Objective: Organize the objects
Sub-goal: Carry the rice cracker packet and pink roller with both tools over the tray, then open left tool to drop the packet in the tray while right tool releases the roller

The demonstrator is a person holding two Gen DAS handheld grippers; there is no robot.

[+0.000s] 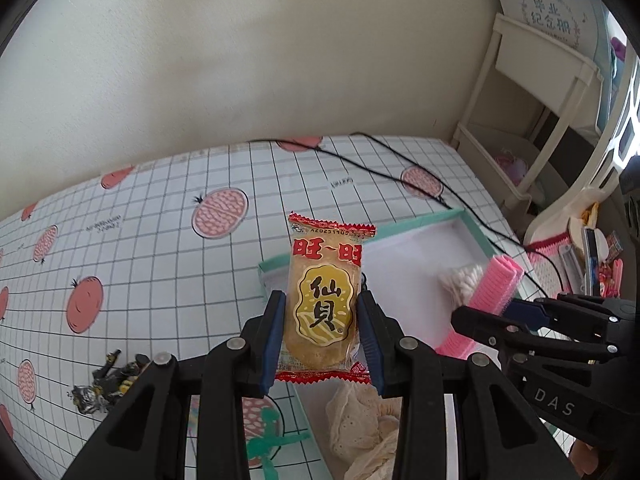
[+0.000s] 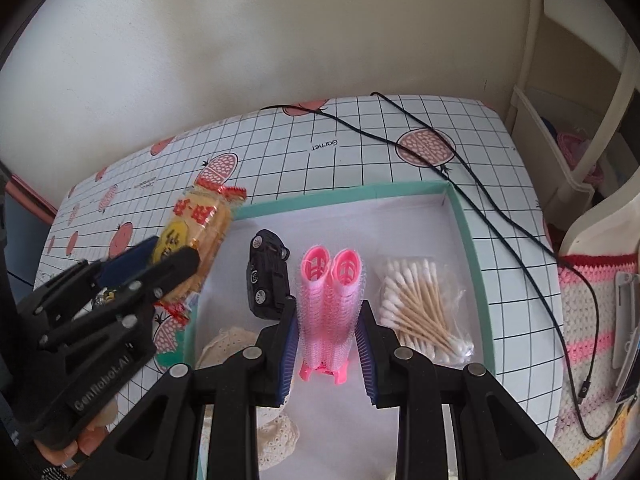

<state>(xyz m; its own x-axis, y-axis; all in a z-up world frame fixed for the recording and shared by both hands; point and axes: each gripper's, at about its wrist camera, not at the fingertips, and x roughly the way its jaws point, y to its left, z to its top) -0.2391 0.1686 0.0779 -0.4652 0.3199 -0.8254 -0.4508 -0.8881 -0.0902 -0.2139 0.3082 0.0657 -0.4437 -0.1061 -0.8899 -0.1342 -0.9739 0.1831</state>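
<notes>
My left gripper (image 1: 322,320) is shut on a rice cracker packet (image 1: 323,300), yellow and red, held upright above the near-left corner of a teal-rimmed white box (image 1: 420,222). In the right wrist view the left gripper (image 2: 164,258) holds this cracker packet (image 2: 200,228) tilted over the box's left rim (image 2: 320,196). My right gripper (image 2: 328,312) is shut on a pair of pink hair rollers (image 2: 330,300) over the box's middle. From the left wrist view the right gripper (image 1: 500,312) carries the pink rollers (image 1: 494,284) at a slant.
Inside the box lie a black toy car (image 2: 268,280), a bag of cotton swabs (image 2: 420,312) and a cream lace cloth (image 2: 240,340). A black cable (image 2: 480,200) crosses the checked tablecloth. Crumpled foil wrappers (image 1: 104,384) lie left of the box. A crocheted mat (image 2: 592,320) sits right.
</notes>
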